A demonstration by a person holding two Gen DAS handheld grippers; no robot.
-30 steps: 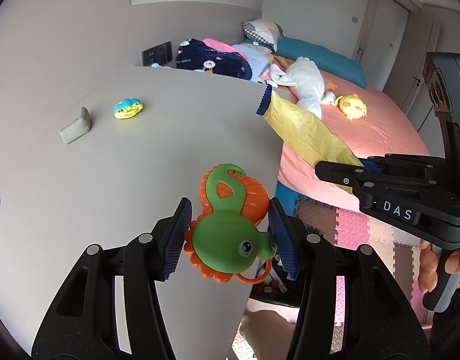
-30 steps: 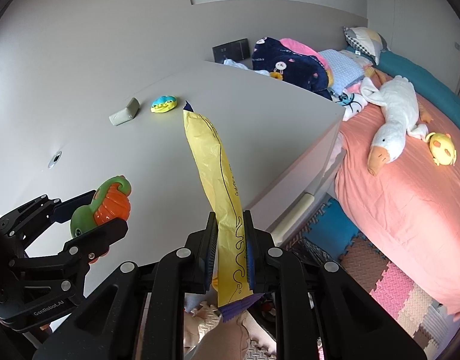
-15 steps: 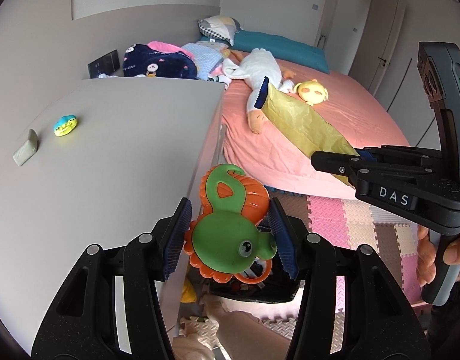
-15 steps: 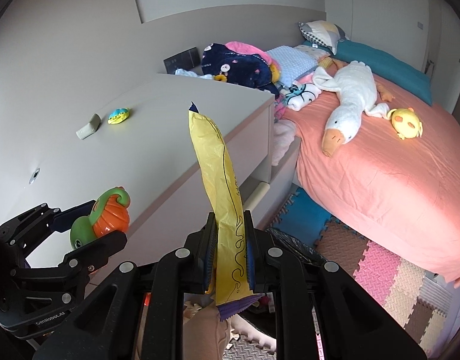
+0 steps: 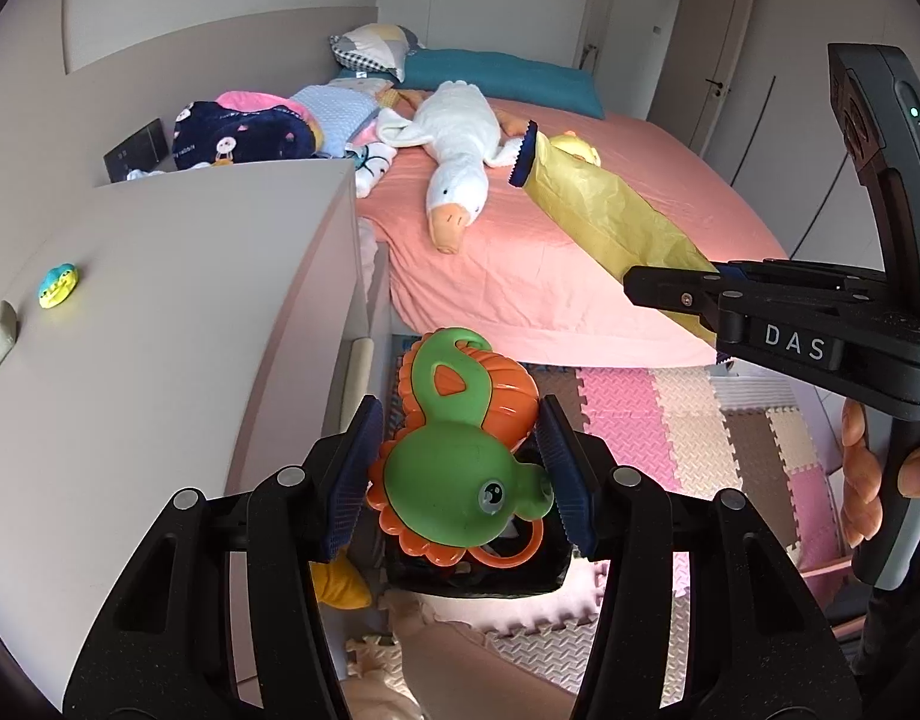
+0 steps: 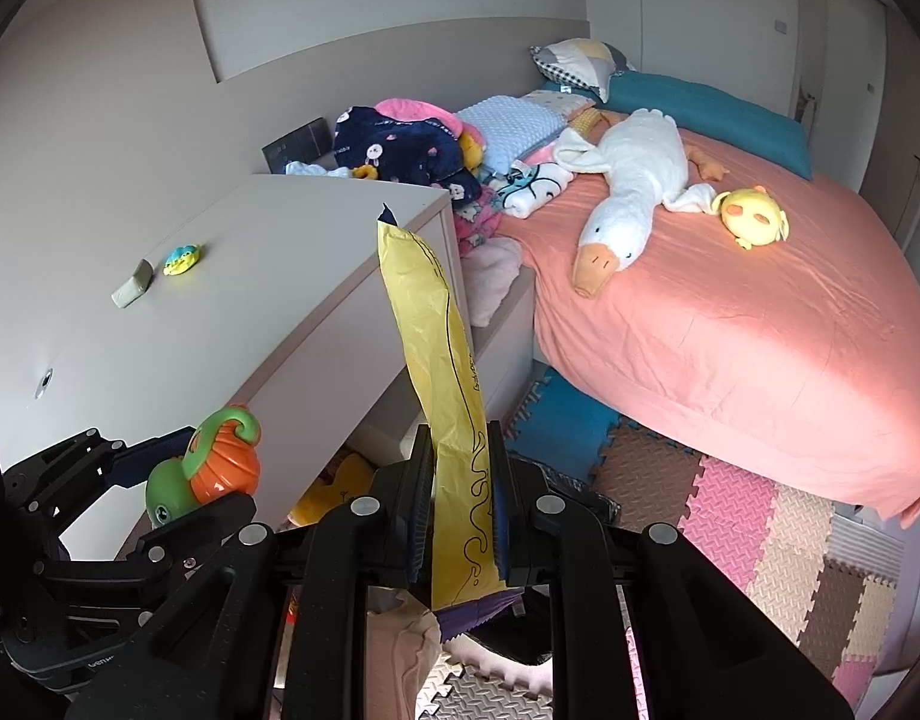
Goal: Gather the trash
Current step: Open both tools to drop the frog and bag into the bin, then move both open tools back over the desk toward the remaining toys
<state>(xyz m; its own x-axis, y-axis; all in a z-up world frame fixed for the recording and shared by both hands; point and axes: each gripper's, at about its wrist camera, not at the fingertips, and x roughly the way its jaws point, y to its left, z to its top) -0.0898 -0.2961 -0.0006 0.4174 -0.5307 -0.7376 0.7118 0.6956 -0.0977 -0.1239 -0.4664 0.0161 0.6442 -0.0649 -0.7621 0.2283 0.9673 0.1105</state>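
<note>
Both grippers are loaded. Left gripper (image 5: pixel 456 489) has its jaws spread fairly wide, pinching a green and orange plastic snail toy (image 5: pixel 460 468) above a black bin (image 5: pixel 544 576) on the floor. Right gripper (image 6: pixel 460 510) has its jaws nearly together, clamped on a long yellow crinkly wrapper (image 6: pixel 441 372) that sticks up beside the grey cabinet (image 6: pixel 249 276).

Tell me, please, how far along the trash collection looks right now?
Both pickups look done: the left claw grips the green-and-orange toy, the right claw the yellow wrapper. Neither is binned yet. A small yellow-blue item and grey block remain on the dresser.
</note>
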